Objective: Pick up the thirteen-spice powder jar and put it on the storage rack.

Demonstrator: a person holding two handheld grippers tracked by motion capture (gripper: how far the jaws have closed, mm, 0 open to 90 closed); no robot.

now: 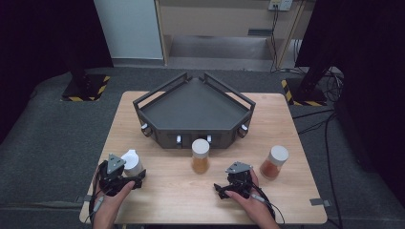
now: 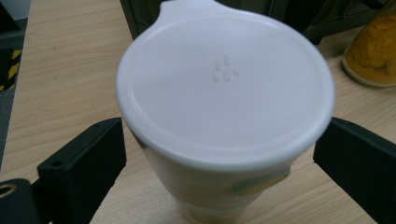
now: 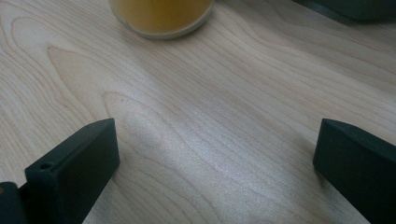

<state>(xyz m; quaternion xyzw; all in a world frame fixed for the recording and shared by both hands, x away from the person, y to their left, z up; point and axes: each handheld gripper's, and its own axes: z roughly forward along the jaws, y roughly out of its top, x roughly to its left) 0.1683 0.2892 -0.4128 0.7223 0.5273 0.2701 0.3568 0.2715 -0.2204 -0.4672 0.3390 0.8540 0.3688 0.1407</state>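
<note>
A jar with a white lid (image 1: 131, 160) stands near the table's front left. My left gripper (image 1: 127, 173) is at it, and in the left gripper view the white-lidded jar (image 2: 224, 88) sits between the open jaws of the left gripper (image 2: 219, 137), with a gap on each side. My right gripper (image 1: 228, 184) rests front right of centre. In its own view the right gripper (image 3: 215, 135) is open over bare wood, with the base of a yellow-powder jar (image 3: 161, 16) just ahead. That yellow jar (image 1: 200, 155) stands mid-table.
A dark grey three-cornered tray (image 1: 157, 124) with raised rails takes up the far half of the wooden table (image 1: 157, 205). A jar of orange-red powder (image 1: 274, 162) stands at the right. The yellow jar (image 2: 373, 51) lies right of the left gripper.
</note>
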